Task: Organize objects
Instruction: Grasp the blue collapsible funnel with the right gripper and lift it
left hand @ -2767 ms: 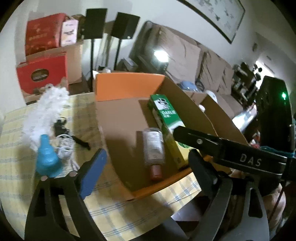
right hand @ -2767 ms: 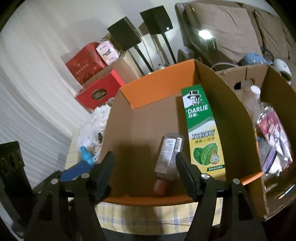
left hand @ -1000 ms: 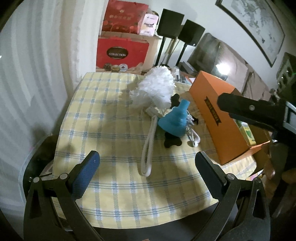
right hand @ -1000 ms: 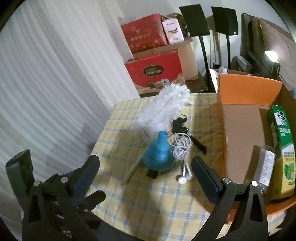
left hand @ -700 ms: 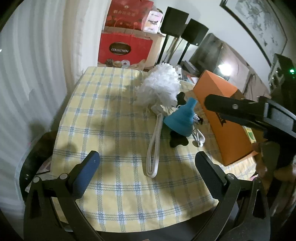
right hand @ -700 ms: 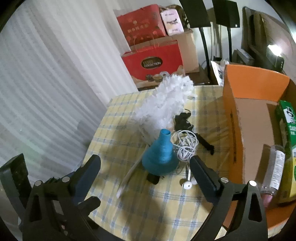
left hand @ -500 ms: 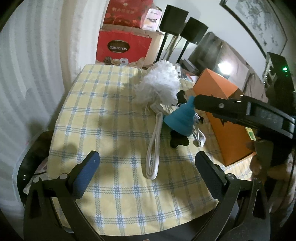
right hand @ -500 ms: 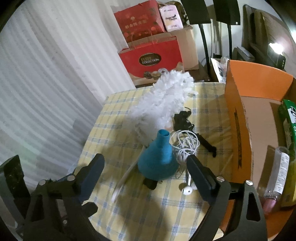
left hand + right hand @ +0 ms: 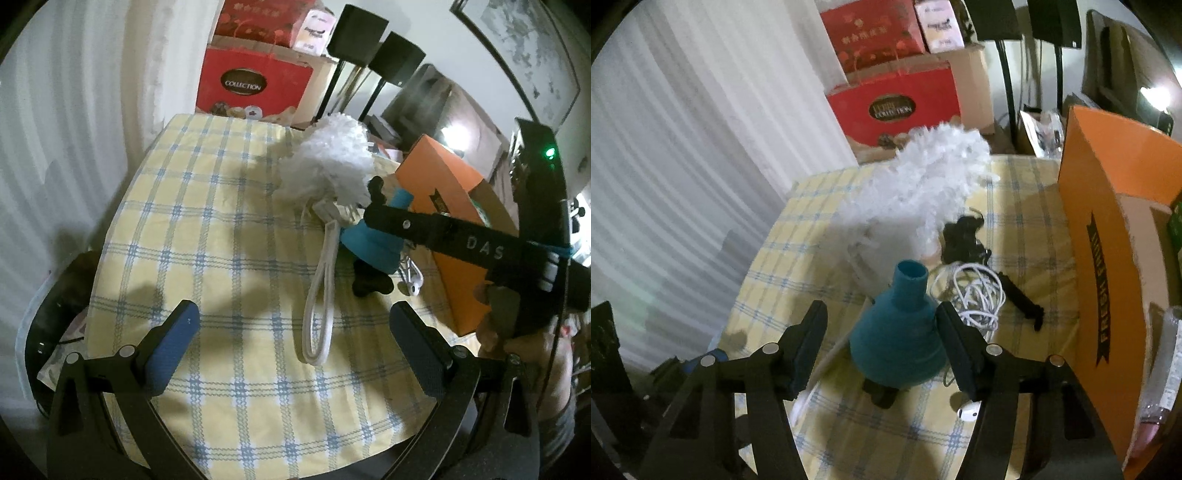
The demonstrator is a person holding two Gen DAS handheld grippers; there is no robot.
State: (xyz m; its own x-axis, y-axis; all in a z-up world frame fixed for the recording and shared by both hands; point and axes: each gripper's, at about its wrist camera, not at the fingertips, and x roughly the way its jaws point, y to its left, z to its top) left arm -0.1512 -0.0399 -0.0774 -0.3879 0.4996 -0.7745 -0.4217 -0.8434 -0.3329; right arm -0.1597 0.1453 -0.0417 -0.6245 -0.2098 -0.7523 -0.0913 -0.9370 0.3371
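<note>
A teal funnel-shaped object (image 9: 899, 332) stands on the yellow checked tablecloth (image 9: 798, 266). My right gripper (image 9: 881, 334) is open, with a finger on each side of the teal object, close but apart from it. A white fluffy duster (image 9: 923, 184) lies behind it, with its white loop handle (image 9: 321, 295) showing in the left wrist view. White earphones (image 9: 971, 295) and a small black tripod (image 9: 964, 236) lie beside the teal object (image 9: 373, 243). My left gripper (image 9: 295, 332) is open and empty above the near tablecloth. The right gripper's arm (image 9: 461, 243) crosses that view.
An orange cardboard box (image 9: 1108, 229) stands at the table's right side, with a clear bottle (image 9: 1163, 376) inside. Red gift bags (image 9: 255, 86) and cartons stand behind the table. A white curtain (image 9: 683, 166) hangs at the left. Black speaker stands (image 9: 369, 62) are at the back.
Both grippers swung left from the box to the tabletop. My right gripper has moved down and forward until its fingers flank the teal object. The left gripper stays wide open.
</note>
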